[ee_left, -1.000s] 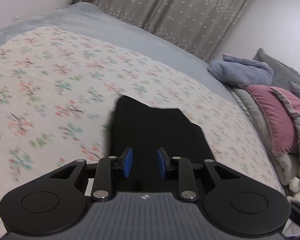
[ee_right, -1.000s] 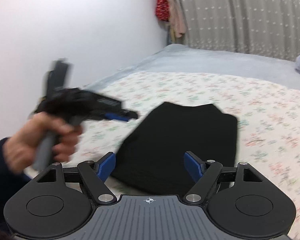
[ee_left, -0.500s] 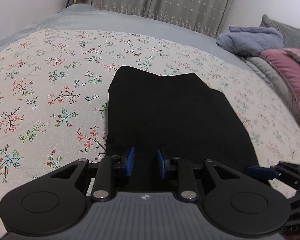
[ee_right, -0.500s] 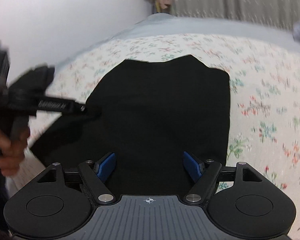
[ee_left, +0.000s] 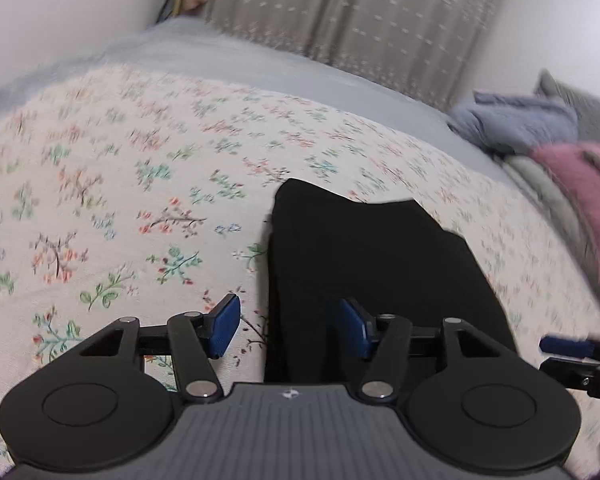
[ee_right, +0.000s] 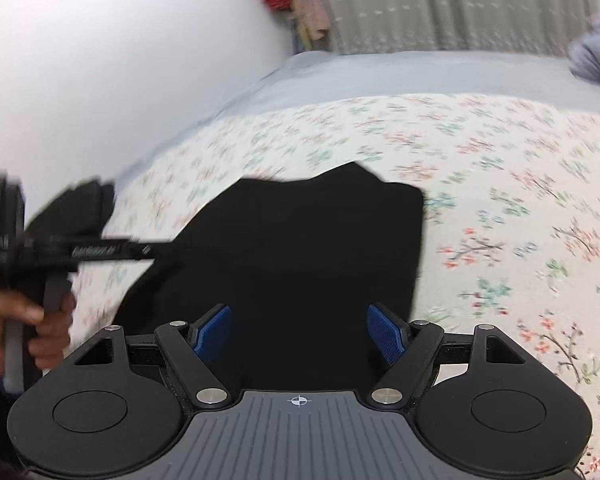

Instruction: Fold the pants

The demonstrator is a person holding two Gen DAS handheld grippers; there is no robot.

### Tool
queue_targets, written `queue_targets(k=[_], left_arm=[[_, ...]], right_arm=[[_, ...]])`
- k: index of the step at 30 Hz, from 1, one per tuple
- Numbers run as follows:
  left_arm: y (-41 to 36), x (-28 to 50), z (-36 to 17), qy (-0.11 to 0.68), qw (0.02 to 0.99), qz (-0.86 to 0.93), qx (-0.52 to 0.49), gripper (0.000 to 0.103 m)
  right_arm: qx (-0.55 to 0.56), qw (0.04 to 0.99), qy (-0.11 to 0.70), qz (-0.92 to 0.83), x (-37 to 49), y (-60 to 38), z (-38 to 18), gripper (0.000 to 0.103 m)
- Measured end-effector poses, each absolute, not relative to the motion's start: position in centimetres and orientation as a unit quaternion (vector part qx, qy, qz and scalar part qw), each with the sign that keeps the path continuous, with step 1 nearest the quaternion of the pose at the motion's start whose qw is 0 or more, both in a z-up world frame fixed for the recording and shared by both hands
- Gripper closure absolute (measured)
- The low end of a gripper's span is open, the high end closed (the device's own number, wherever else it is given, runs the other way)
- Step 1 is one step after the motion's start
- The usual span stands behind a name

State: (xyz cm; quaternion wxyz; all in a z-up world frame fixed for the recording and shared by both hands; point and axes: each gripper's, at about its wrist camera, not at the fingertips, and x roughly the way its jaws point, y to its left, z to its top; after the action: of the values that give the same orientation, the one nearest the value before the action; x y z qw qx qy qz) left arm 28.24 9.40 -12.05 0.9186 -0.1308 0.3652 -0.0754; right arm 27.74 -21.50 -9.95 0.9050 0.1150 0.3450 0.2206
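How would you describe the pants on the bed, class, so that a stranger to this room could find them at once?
Start at the bed, covered by a cream floral bedspread with cushions piled along one side. On that flowered cloth lie the pants, already folded into a flat block. They are the only plain black thing there; the pink cushion and blue-grey bundle are paler.

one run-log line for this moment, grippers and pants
left gripper: open, jaws just widened, straddling pants' edge | right gripper: open over pants | pants: black, folded, flat on floral bedspread

Pants point(ee_left: 372, 264) lie on the bedspread point(ee_left: 120, 184), pillows point(ee_left: 572, 184) to their right.
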Motion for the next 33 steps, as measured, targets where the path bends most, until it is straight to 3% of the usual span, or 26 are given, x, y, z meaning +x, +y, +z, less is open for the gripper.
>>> queue_targets(k=[9,26,33], left_arm=[[12.2,29.6,-14.7,0.423,0.847,-0.119,-0.299,0.02],[11.0,30.0,-16.0,0.447,0.82,-0.153,-0.324,0.013],[10.4,30.8,-16.7,0.448,0.824,-0.158,-0.31,0.013]], right_arm=[[0.244,0.87,0.381,0.195,29.8,-25.1,-12.6,0.027],[0.33,0.836,0.39,0.2,30.9,-25.3,-16.1,0.027],[0.335,0.842,0.374,0.195,31.5,-25.0,-16.7,0.042]])
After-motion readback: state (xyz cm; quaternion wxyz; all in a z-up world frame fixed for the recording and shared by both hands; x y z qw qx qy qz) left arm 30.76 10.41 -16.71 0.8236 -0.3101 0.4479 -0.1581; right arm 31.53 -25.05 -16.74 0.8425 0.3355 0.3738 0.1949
